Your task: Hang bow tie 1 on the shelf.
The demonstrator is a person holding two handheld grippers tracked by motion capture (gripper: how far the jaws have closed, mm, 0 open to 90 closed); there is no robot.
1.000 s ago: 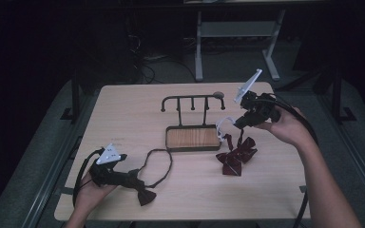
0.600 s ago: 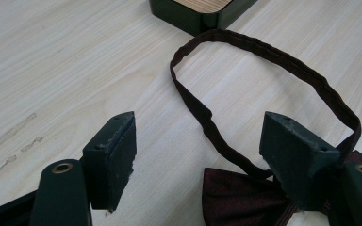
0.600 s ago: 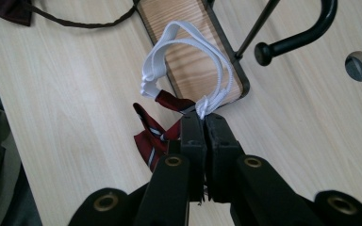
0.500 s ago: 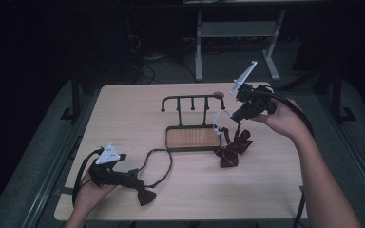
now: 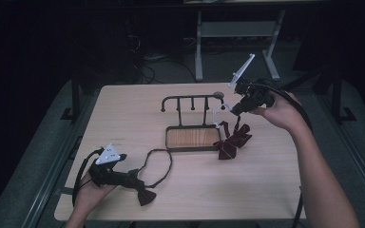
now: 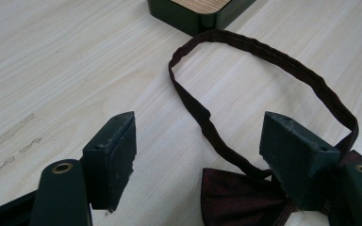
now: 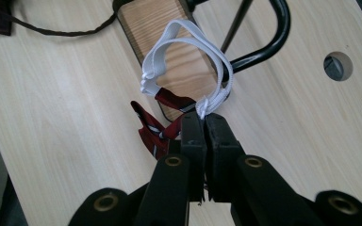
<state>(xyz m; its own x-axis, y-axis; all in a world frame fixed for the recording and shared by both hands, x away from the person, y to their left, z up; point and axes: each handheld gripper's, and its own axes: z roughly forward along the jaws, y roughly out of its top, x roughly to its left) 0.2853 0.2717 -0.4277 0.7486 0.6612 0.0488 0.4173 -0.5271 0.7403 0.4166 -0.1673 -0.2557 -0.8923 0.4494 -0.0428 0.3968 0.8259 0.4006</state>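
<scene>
A dark red striped bow tie (image 5: 232, 138) hangs from its white elastic loop (image 5: 217, 113) beside the rack's right end. My right gripper (image 5: 231, 107) is shut on that white elastic loop (image 7: 184, 61), with the bow tie (image 7: 155, 127) dangling below the jaws. A second, plain dark bow tie (image 5: 142, 194) lies on the table at front left, its dark neck strap (image 5: 157, 164) looped toward the rack. My left gripper (image 5: 132, 180) stands open over this bow tie (image 6: 238, 200), the neck strap (image 6: 264, 56) curving ahead of the jaws.
A black metal hanger rack (image 5: 192, 102) with several pegs stands on a wooden base (image 5: 192, 137) at the table's middle. The rack's curved end (image 7: 273, 37) and a round hole (image 7: 338, 66) in the tabletop lie close ahead of my right gripper. Dark floor surrounds the table.
My right gripper has lifted and moved back and left toward the rack's right end, carrying the striped bow tie by its elastic. The left gripper has stayed put.
</scene>
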